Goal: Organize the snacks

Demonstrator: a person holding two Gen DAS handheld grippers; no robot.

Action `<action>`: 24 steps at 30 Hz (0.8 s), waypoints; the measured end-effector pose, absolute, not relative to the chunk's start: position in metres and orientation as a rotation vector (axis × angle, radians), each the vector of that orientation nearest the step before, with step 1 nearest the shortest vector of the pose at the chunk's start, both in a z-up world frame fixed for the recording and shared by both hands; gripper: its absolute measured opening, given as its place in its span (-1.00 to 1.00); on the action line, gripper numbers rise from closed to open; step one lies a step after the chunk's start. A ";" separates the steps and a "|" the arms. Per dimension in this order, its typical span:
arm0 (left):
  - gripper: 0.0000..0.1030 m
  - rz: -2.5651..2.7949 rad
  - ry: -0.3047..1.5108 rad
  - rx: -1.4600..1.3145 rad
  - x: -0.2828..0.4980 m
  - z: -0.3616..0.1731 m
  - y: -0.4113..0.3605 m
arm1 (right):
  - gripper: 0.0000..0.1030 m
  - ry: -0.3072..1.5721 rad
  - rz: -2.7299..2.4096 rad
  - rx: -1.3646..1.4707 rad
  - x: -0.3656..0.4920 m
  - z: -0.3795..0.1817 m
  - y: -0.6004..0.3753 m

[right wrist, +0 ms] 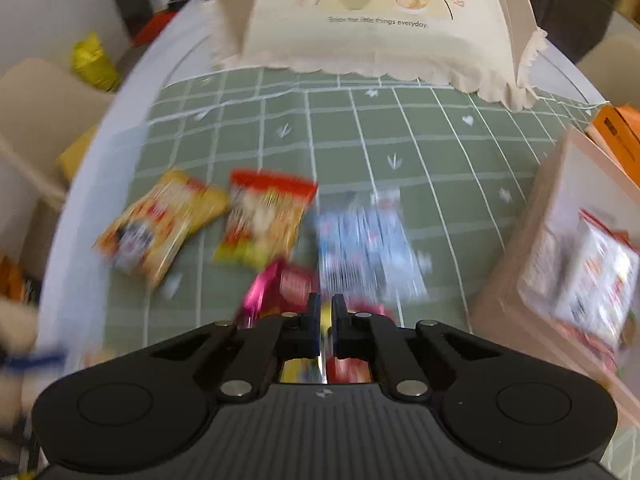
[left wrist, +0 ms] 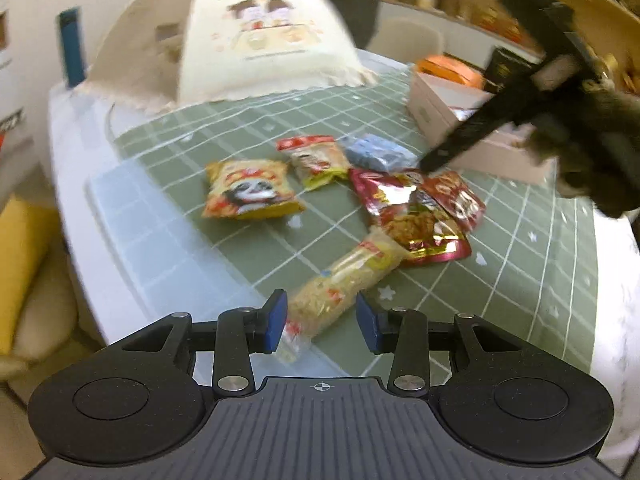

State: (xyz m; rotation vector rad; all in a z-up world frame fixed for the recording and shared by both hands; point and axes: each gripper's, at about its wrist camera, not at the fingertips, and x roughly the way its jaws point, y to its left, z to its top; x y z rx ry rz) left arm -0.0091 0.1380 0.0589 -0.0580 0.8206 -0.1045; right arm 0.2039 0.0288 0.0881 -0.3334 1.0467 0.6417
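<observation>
One legible line, cover [right wrist: 360,44]: "little things everyday"

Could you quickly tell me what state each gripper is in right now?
Left gripper: open, fingers straddling the long clear-wrapped noodle snack pack, not gripping.
Right gripper: nearly shut on a shiny red foil snack packet.

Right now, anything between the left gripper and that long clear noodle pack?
Nothing visible. The left gripper is open with the long noodle pack lying between its fingers. Its far end touches the red foil pouch.
</observation>
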 end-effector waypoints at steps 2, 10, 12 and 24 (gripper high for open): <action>-0.16 -0.124 0.843 -0.033 0.005 0.054 0.132 | -0.90 1.048 0.644 -0.331 0.188 0.094 0.005; -0.20 -0.192 0.912 -0.023 0.033 0.047 0.091 | 0.11 1.003 0.552 -0.211 0.173 0.112 -0.061; -0.26 -0.197 0.929 -0.053 0.029 0.043 0.084 | 0.13 0.976 0.545 -0.235 0.177 0.116 -0.056; -0.21 0.007 0.907 -0.264 -0.027 0.038 0.089 | 0.26 1.078 0.624 -0.236 0.270 0.080 0.059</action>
